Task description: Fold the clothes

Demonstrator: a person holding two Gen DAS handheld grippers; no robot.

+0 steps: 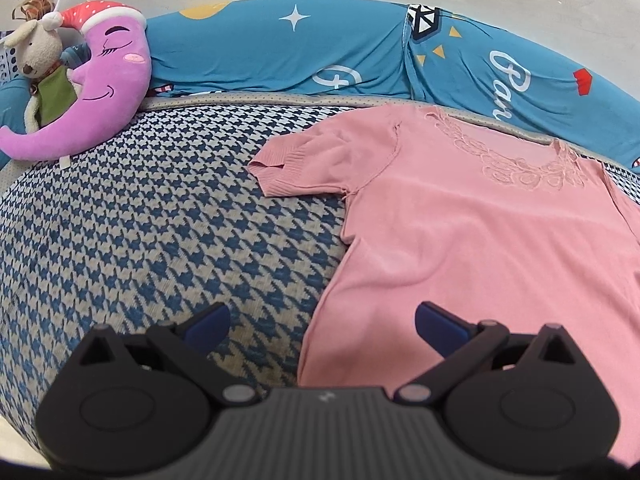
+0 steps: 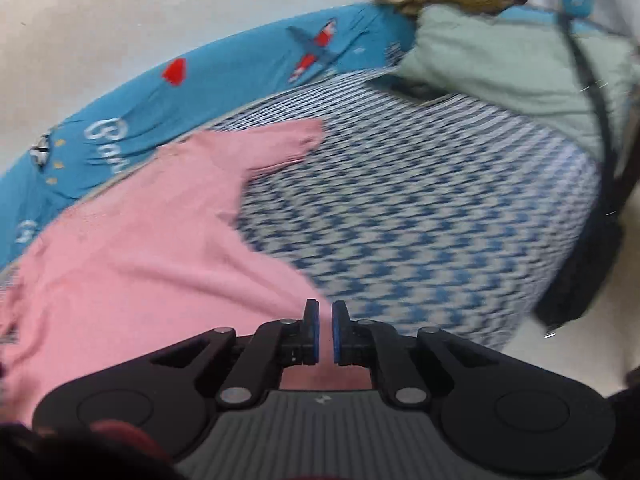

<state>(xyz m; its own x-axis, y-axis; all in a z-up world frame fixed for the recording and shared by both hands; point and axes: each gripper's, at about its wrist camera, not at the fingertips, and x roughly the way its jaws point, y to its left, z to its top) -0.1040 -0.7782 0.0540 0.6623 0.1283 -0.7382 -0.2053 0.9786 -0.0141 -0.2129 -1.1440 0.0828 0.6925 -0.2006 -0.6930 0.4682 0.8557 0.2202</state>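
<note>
My left gripper point(image 1: 322, 326) hangs with its jaws wide apart over the pink shirt point(image 1: 472, 216), whose side edge lies just ahead between them. My right gripper point(image 2: 325, 330) is nearly closed above the shirt's hem corner; I cannot tell whether cloth is pinched.

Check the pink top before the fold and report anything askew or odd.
The pink top lies mostly flat, lace neckline toward the blue bolster. Its sleeve in the left wrist view is rumpled, the cuff buckled rather than spread. The other sleeve lies straighter. No damage shows; the right wrist view is blurred.
</note>
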